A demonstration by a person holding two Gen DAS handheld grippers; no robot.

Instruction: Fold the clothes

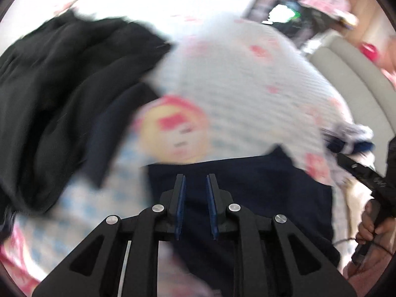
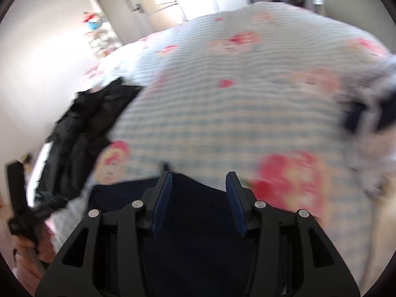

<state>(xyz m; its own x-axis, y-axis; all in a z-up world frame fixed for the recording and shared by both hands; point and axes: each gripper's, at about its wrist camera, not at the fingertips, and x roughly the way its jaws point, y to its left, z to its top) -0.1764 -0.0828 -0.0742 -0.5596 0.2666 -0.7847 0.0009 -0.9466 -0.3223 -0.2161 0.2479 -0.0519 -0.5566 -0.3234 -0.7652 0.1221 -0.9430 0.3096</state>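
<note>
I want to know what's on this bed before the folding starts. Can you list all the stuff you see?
Dark navy cloth garment: one, navy, flat on the bed right under both grippers.
Crumpled black cloth garment: one, black, heaped on the bed to the left.
White and navy bunched cloth: one, at the bed's right edge; too blurred to name.
Blue-checked bedspread with pink cartoon faces: one, white, blue and pink, covering the bed.
Grey door: one, far wall beyond the bed.
Left gripper: one, black with blue pads, open, over the navy garment.
Right gripper: one, black with blue pads, open wider.
Person's hand: holds the right gripper's handle.
</note>
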